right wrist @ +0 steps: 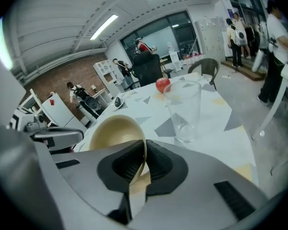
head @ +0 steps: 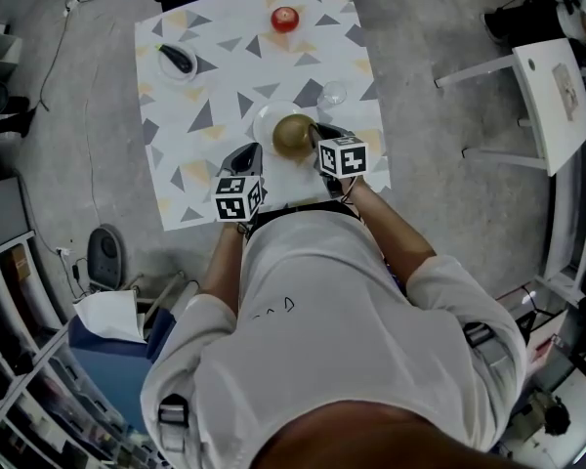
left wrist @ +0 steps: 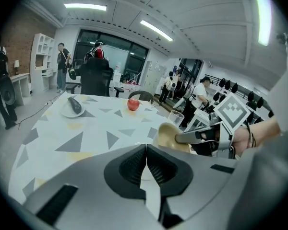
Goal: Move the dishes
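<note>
The right claw (right wrist: pixel 145 147) is clamped tight on the rim of the tan bowl (right wrist: pixel 113 131). The bowl tilts over the white plate (head: pixel 265 122), close to the near edge of the bench (head: pixel 225 76) and beside the glass (right wrist: pixel 185 110). The left claw (left wrist: pixel 146 150) is closed on nothing, its jaws meeting. The bowl covers much of the plate, and whether the two touch is unclear.

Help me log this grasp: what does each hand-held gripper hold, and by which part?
Right hand-held gripper: the tan bowl, pinched by its rim. Left hand-held gripper: shut, nothing visibly held.
</note>
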### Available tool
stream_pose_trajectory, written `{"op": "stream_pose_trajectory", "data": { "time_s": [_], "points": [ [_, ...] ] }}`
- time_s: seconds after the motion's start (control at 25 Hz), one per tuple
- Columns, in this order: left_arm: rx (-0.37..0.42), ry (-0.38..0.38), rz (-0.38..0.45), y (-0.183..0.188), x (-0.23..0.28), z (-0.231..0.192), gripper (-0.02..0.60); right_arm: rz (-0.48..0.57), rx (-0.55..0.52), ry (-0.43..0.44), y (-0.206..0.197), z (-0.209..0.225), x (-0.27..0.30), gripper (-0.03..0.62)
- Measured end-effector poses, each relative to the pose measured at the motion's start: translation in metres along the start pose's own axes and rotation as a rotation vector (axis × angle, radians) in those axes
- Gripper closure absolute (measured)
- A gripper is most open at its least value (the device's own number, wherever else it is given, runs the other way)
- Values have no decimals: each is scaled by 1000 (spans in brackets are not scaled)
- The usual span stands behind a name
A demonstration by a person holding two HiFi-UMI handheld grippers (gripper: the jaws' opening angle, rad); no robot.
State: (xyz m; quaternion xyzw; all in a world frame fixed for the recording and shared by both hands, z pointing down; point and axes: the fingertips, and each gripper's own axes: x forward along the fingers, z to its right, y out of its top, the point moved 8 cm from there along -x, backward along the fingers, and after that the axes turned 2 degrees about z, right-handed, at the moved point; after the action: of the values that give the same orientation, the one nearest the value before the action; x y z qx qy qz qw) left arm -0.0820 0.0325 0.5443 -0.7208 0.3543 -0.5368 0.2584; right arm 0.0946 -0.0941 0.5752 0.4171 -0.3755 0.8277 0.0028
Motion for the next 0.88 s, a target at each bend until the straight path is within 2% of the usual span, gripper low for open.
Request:
{"op": "stream_pose_trajectory", "data": {
  "time_s": [0.16,0.32,0.88],
  "points": [
    [-25,16,13,2,5,17,561,56,-160,30,10,1,-19,585],
    [-34,38,17,4,11,38,561,81,-232,52,17,10,-36,585],
    [-83,155,16,-8,11,78,561,91,-244,157,15,39,-50,585]
  ]
}}
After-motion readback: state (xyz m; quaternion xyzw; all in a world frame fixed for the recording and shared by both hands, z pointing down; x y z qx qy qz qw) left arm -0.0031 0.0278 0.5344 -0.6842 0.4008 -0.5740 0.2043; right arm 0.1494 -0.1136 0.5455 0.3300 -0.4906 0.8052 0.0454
